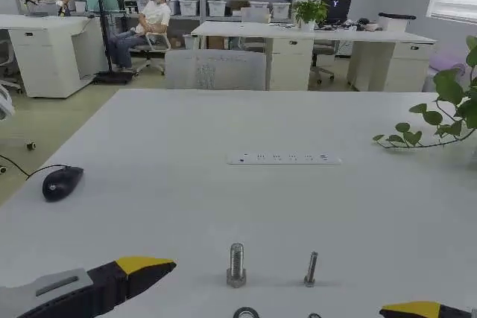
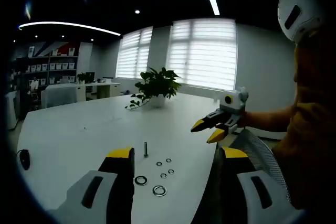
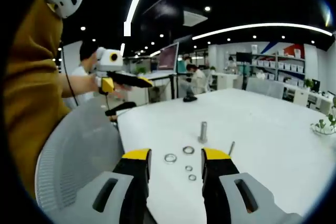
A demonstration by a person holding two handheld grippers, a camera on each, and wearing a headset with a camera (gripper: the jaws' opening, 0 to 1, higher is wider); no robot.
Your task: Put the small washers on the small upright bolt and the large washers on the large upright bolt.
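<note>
The large upright bolt (image 1: 236,266) and the thin small upright bolt (image 1: 311,269) stand near the white table's front edge. In the right gripper view the large bolt (image 3: 202,132) and small bolt (image 3: 231,148) rise beyond two large washers (image 3: 170,158) (image 3: 188,150) and two small washers (image 3: 188,168), all flat on the table. The left gripper view shows the small bolt (image 2: 145,149), large washers (image 2: 140,180) and several small washers (image 2: 163,175). My left gripper (image 2: 177,156) (image 1: 149,266) hangs open and empty left of the bolts. My right gripper (image 3: 176,156) (image 1: 414,309) is open and empty to their right.
A black mouse (image 1: 62,182) lies at the left of the table (image 1: 186,206), a white power strip (image 1: 283,159) across the middle, a trailing plant (image 1: 447,117) at the right edge. A grey chair (image 1: 215,70) stands behind. People sit at desks far back.
</note>
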